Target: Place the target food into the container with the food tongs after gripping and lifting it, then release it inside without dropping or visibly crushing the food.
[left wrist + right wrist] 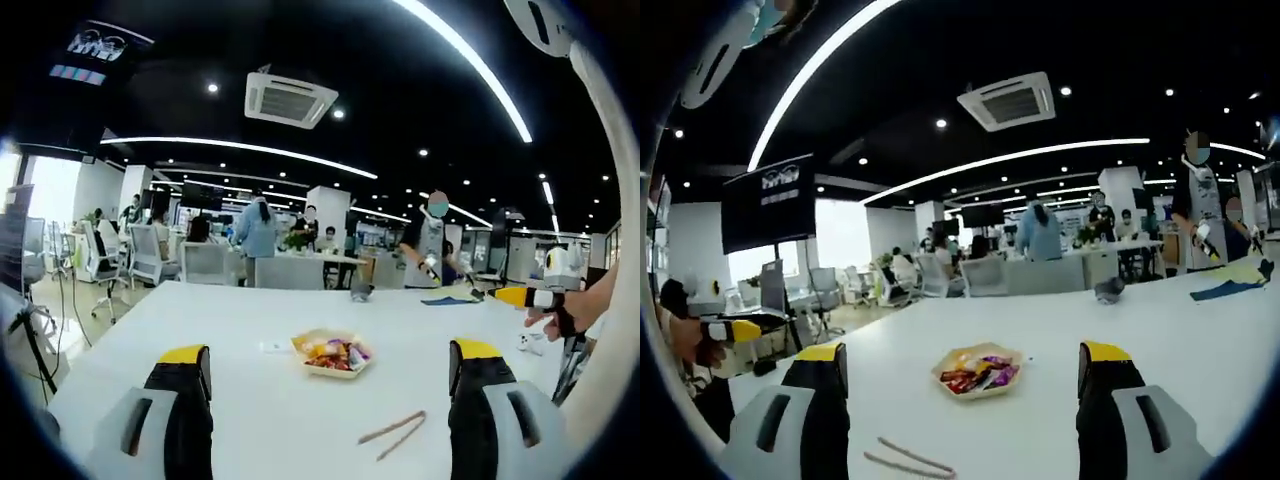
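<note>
At the middle of the white table (200, 320) sits a shallow pale-yellow tray (331, 354) holding a small heap of wrapped snacks in mixed colours (335, 352), red, purple and orange among them. The snacks lie inside the tray; none is lifted. A pair of slim wooden food tongs (392, 436) lies flat on the table on my side of the tray, apart from it, its two arms slightly spread. A small white item (275, 347) lies just beside the tray; I cannot tell what it is.

My left tongs (329, 352) are open, the two black, yellow-tipped jaws standing wide apart with nothing between them, clear of the tray and of the wooden food tongs. My right tongs (961, 351) are likewise open and hold nothing, and the tray appears between their jaws, further along the table. In the left gripper view my right hand (575, 305) shows at the right edge, above the table.

Further across the table I note a small dark object (360, 292) and a flat blue cloth (445, 300), both well apart from the tray. Beyond the table is an open office with grey swivel chairs (140, 255), several standing and seated people, a square ceiling air-conditioning unit (290, 98), long white light strips (240, 148) and a dark hanging screen (768, 203).
</note>
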`<move>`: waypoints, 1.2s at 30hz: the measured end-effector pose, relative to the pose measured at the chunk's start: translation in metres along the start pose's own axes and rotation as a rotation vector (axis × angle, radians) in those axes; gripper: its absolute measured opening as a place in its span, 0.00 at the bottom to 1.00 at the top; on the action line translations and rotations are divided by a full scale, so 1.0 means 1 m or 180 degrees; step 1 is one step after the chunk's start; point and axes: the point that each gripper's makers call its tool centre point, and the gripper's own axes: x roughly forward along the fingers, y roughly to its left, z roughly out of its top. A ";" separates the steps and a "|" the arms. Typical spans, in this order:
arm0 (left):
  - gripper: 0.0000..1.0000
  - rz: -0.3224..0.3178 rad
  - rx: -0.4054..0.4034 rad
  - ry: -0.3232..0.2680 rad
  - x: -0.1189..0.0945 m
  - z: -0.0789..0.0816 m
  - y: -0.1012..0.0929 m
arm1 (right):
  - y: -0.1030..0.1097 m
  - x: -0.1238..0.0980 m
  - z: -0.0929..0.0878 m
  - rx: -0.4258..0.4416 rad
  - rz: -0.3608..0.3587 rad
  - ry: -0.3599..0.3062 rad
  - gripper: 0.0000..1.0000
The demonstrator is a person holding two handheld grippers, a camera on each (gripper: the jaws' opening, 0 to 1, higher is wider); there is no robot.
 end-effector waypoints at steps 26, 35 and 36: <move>0.99 -0.0006 -0.0085 -0.0058 -0.001 0.010 0.006 | 0.002 -0.010 -0.016 0.0248 -0.0178 0.0121 0.95; 0.99 -0.0028 -0.0110 -0.0077 -0.002 0.011 0.004 | 0.006 -0.009 -0.019 0.0239 -0.0126 0.0175 0.95; 0.99 -0.0026 -0.0114 -0.0082 -0.002 0.012 0.004 | 0.006 -0.009 -0.019 0.0239 -0.0131 0.0179 0.95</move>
